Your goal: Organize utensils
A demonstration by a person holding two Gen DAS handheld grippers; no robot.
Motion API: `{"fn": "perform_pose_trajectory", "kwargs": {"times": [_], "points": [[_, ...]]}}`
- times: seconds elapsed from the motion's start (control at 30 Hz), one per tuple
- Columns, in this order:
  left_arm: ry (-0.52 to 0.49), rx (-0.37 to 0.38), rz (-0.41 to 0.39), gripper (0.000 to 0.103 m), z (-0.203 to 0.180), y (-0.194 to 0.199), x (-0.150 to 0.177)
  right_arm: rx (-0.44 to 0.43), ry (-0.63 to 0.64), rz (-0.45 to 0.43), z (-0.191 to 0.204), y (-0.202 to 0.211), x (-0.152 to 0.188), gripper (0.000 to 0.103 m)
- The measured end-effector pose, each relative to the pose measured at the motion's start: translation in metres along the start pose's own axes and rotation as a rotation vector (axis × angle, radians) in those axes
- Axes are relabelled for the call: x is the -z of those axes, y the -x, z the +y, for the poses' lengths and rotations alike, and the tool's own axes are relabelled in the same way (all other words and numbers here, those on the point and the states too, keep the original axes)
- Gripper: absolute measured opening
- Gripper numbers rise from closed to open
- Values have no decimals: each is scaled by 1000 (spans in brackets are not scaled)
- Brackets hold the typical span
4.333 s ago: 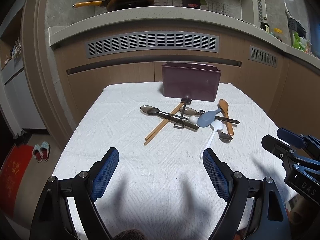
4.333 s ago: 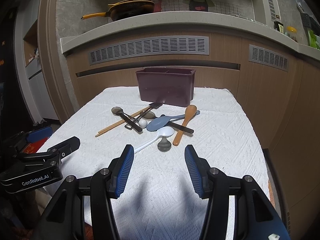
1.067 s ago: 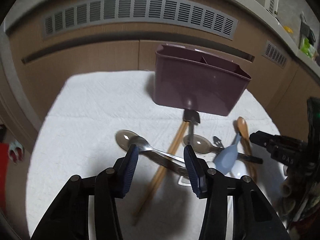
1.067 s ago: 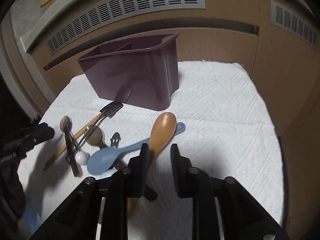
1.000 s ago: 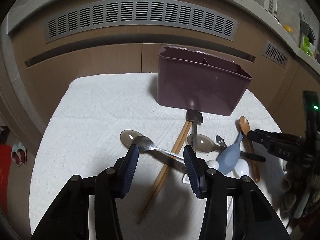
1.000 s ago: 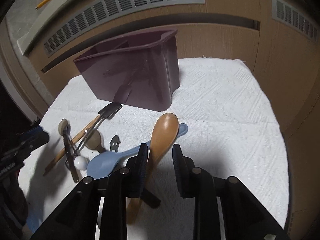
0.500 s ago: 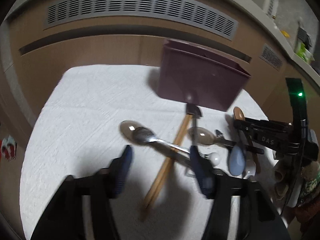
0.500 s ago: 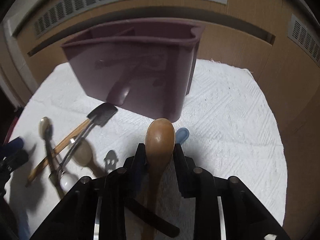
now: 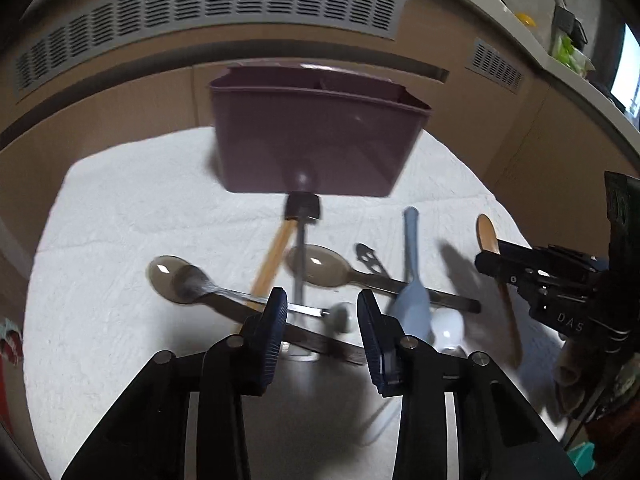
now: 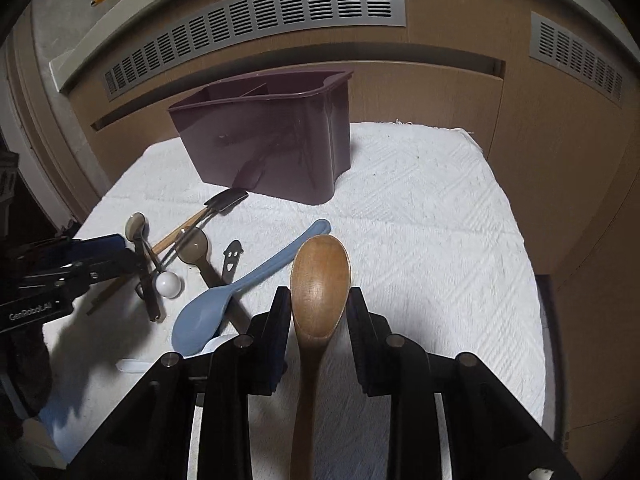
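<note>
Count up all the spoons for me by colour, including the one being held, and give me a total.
wooden spoon: 1
blue spoon: 1
white spoon: 1
smoky clear spoons: 2
metal spoon: 1
Total: 6

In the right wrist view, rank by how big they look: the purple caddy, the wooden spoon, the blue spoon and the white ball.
1. purple caddy
2. wooden spoon, though it sits between the fingers close to the camera, which inflates it
3. blue spoon
4. white ball
</note>
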State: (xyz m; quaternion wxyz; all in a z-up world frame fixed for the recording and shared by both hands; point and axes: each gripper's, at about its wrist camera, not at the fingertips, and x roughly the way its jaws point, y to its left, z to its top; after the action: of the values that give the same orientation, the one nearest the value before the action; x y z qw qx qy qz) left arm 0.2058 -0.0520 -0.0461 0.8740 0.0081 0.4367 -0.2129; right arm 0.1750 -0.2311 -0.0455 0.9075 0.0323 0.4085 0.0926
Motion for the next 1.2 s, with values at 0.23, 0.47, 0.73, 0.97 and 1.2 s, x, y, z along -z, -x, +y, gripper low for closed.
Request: {"fn": "perform_pose_trajectory", "kwargs": {"times": [0.23,0.47,0.73,0.97,1.2], "points": [[45,-26,-9,37,-16,-10,7,6,20,-27,6,7,9,26],[-90,-327,-54,36,-47,-35,20,26,2,-35,8,7,16,26],[-145,-289,-164,20,-44,11,14,42,10,-82,11,31,13,26],[-28,-126,-300,8,-15,107,-17,-21,11,-153,28,57,-1,26],[83,-100,-310,10,25,133,-22,-29,23,-161,38,66,-5,26]]}}
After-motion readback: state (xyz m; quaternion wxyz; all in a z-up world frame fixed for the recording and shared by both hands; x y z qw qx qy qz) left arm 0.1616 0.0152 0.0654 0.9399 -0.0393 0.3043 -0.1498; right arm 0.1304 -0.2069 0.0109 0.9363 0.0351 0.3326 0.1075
